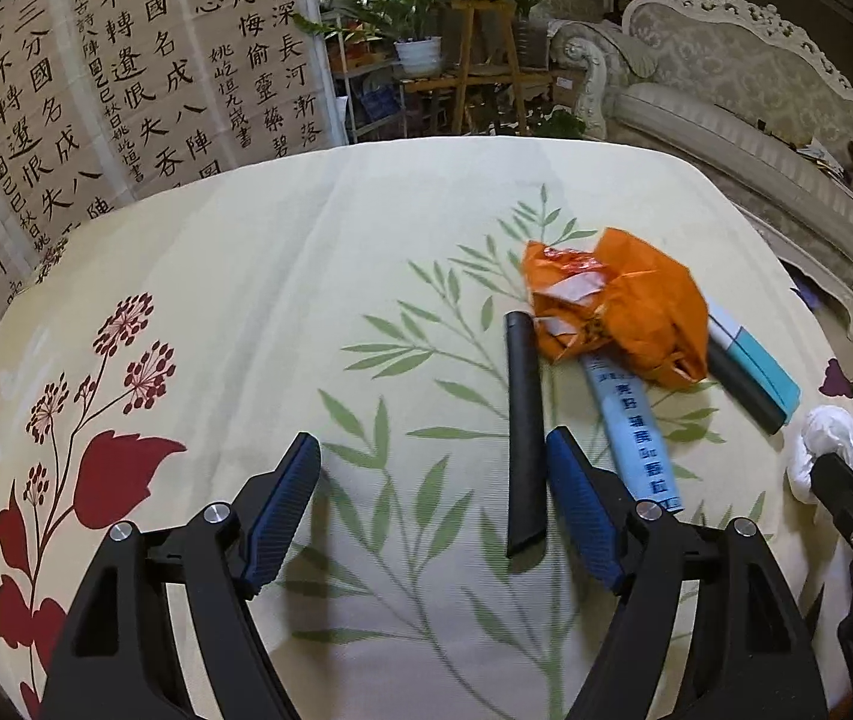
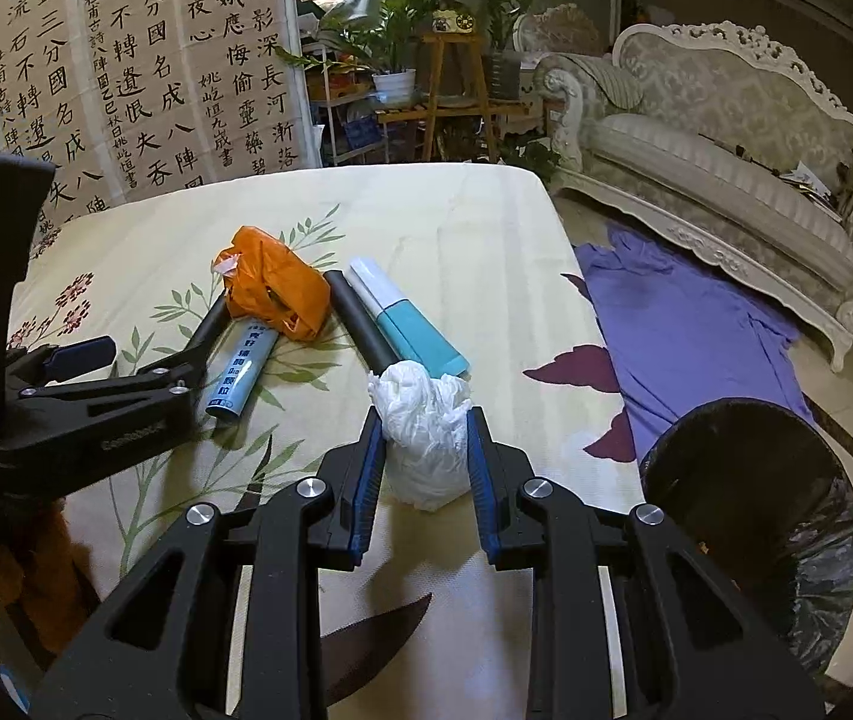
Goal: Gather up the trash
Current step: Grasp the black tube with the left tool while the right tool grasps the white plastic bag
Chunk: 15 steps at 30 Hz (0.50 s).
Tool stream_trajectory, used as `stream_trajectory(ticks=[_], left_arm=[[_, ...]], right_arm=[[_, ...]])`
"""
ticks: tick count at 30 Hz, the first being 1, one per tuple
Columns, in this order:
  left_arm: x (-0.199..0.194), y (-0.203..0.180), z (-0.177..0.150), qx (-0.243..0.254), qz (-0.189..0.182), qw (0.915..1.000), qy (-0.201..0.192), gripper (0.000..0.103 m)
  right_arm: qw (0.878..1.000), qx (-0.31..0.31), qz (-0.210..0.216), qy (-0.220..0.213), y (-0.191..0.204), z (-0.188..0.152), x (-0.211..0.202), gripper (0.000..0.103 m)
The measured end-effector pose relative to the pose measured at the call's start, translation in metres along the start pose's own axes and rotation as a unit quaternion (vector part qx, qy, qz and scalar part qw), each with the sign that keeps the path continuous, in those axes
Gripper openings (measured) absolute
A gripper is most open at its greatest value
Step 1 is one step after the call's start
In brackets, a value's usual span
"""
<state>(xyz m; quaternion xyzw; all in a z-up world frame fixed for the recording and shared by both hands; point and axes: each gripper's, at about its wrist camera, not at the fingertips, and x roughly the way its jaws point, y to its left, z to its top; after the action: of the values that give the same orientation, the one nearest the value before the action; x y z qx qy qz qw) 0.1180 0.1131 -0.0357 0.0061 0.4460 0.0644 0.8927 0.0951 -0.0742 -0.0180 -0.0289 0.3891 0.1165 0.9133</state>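
Right gripper [image 2: 423,450] nearly closed, pads pressed on both sides of a crumpled white tissue [image 2: 426,438] — gripped over the near edge of the table [image 2: 486,228], beside a black-lined bin [image 2: 786,498] on the floor. Left gripper [image 1: 432,504] wide open, holding nothing, low over the floral cloth; right finger [image 1: 582,510] just beside a black tube [image 1: 525,432], whether touching unclear. Tube's long axis running away from the camera, near-vertical in the left view. Beside it a pale blue tube [image 1: 636,438] printed with Chinese characters, not legible, pointing up under an orange bag [image 1: 618,312]. Past the bag — a second black tube [image 1: 744,384] and a teal-and-white pack [image 1: 756,360], both slanting up-left. Calligraphy sheets [image 1: 126,90] hanging behind.
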Motion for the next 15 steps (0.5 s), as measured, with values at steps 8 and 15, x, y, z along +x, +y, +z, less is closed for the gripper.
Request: stream_trajectory(ticks=[8,15], left_arm=[[-0.003,-0.007,0.002,0.025,-0.022,0.9994,-0.012,0.050],[-0.007,-0.017,-0.001,0.055,-0.029,0.9977,-0.025,0.014]], right_arm=[[1.000,-0.002,0.001,0.005,0.002,0.000,0.002,0.027],[1.000,-0.001,0.001,0.006,0.004,0.000,0.004,0.027]])
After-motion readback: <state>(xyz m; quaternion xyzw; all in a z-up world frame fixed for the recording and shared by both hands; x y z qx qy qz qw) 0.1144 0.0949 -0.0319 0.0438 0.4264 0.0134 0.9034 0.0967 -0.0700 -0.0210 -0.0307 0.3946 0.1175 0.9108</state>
